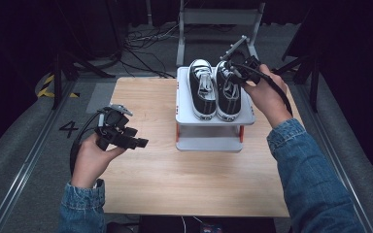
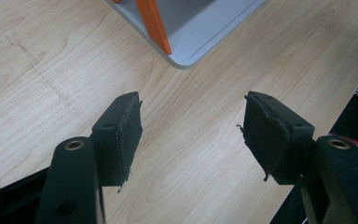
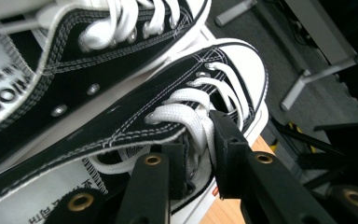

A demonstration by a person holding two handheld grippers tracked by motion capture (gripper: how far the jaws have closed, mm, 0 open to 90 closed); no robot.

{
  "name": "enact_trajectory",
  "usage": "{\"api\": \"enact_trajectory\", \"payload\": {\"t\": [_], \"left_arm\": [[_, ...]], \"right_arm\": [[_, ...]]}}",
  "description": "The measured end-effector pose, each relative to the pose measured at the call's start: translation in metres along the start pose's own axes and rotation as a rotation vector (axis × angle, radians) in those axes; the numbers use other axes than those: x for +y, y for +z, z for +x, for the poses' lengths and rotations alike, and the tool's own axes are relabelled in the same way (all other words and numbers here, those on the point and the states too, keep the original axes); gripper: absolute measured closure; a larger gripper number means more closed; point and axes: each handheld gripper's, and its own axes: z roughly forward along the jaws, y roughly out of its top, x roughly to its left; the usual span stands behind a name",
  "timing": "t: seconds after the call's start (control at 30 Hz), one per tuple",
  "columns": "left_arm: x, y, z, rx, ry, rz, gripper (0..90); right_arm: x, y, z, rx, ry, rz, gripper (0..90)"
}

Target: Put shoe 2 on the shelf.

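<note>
Sneakers, high view: a pair of black canvas lace-up sneakers with white toe caps sits side by side on top of a small grey two-tier rack with orange posts [image 1: 184,104], at the upper centre of the frame on a light wooden table [image 1: 165,184]. Left sneaker [image 1: 201,87] is untouched. Right hand-held gripper [image 1: 233,73] is down at the lacing of the right sneaker [image 1: 229,97], upper right of centre, the hand behind it. Left hand-held gripper [image 1: 135,138] is at the left middle of the frame over bare table, well apart from the rack.

Left gripper view: left hand-held gripper [image 2: 193,128] has its jaws wide apart with nothing but table [image 2: 37,70] between them. A corner of the grey rack [image 2: 200,37] with one orange post is at the top of the frame.

Right gripper view: right hand-held gripper [image 3: 200,140] has its jaws close together at the tongue and white laces of the nearer sneaker [image 3: 121,121], lower centre. Lace lies between the pads; can't tell whether they press on it. The other sneaker [image 3: 74,60] fills the upper left.
</note>
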Motion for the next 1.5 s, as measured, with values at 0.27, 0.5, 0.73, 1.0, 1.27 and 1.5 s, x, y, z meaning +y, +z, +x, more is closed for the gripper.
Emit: {"api": "enact_trajectory", "payload": {"t": [0.27,0.5,0.73,1.0,1.27,1.5], "left_arm": [[0.005,0.004,0.000,-0.010,0.010,0.004,37.7],[0.010,0.011,0.001,-0.017,0.013,0.018,37.7],[0.013,0.016,0.001,-0.023,0.014,0.028,37.7],[0.017,0.019,0.002,-0.026,0.023,0.028,37.7],[0.018,0.019,0.002,0.005,0.042,0.017,38.6],[0.017,0.024,0.001,0.006,0.041,0.041,38.3]], "right_arm": [[-0.018,-0.026,-0.008,0.052,0.090,-0.097,44.5],[-0.061,-0.063,-0.025,0.118,0.174,-0.169,47.4],[-0.100,-0.082,-0.038,0.146,0.232,-0.192,47.1],[-0.139,-0.096,-0.038,0.153,0.270,-0.199,47.2],[-0.198,-0.098,-0.031,0.183,0.330,-0.186,46.4],[-0.241,-0.086,-0.026,0.215,0.398,-0.152,45.6]]}}
